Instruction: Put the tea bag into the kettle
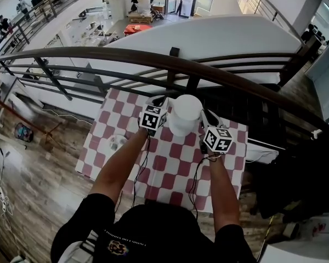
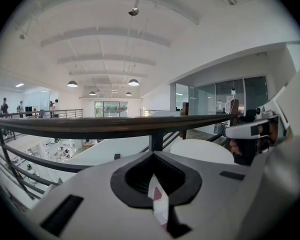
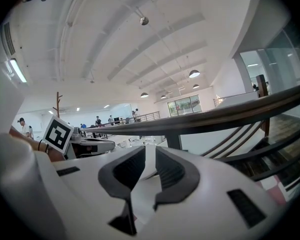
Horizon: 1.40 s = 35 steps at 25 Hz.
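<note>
I see the kettle [image 1: 185, 114] standing on the desk [image 1: 167, 171], on the red and white checked cloth [image 1: 118, 122], close to the far edge and just before the rail [image 1: 98, 56]. The left gripper [image 1: 160, 103] is just beside the kettle on its left side. The right gripper [image 1: 208, 117] is just beside it on its right side, so the kettle stands between the two.

In the left gripper view the jaws are clenched, with their tips meeting. Low in the slit between them a narrow white and red sliver shows. I cannot tell if it is a held thing or only the cloth below. The white top of the kettle appears there to the right of the jaws.

In the right gripper view the jaws are released, with a clear gap between them. The gap shows only white, and I cannot say what it is.

The tea bag I cannot make out with certainty in any view. A small pale thing [image 1: 118, 142] lies on the cloth left of the left arm [image 1: 120, 166], apart from the kettle, too small to name.
</note>
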Each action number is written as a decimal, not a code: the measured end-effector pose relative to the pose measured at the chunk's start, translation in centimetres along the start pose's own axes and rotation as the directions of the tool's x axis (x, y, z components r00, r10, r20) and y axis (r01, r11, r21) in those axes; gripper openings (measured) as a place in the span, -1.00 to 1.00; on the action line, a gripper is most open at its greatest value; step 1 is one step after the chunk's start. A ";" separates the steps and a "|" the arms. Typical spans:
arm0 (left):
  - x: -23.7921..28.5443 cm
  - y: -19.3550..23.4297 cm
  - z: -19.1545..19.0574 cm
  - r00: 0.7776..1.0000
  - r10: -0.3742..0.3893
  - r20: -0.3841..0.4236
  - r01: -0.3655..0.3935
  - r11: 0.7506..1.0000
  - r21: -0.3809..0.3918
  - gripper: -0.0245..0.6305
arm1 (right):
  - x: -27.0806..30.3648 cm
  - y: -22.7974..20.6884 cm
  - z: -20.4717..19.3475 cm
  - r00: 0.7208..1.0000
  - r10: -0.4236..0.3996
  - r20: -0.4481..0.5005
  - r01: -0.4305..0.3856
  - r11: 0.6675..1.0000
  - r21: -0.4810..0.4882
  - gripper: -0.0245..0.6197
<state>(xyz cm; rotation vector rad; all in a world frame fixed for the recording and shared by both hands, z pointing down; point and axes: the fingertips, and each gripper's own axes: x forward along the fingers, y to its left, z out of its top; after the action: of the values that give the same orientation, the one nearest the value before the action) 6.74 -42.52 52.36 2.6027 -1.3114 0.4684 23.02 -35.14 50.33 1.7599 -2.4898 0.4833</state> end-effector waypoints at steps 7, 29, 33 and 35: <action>0.0 0.0 -0.1 1.000 -0.026 -0.005 0.026 1.000 0.005 -0.93 | 0.2 0.1 0.5 1.000 -0.001 0.006 0.001 1.000 -0.005 -0.76; 0.1 0.0 -0.3 0.998 -0.030 -0.053 0.031 0.999 0.024 -0.93 | 0.2 0.1 0.1 1.000 -0.028 -0.011 0.029 0.999 0.023 -0.76; 0.3 -0.1 -0.5 0.997 -0.038 -0.071 0.040 0.999 0.030 -0.93 | 0.4 0.1 -0.4 0.999 -0.027 -0.022 0.028 0.998 0.060 -0.76; 0.2 -0.1 -0.5 0.996 -0.039 -0.077 0.041 0.999 0.028 -0.93 | 0.5 0.4 -0.5 0.999 -0.026 -0.023 0.027 0.997 0.071 -0.76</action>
<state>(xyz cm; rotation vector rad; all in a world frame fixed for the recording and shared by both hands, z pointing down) 6.83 -42.52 52.86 2.6021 -1.2358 0.5786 22.46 -35.33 50.80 1.8003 -2.4608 0.5934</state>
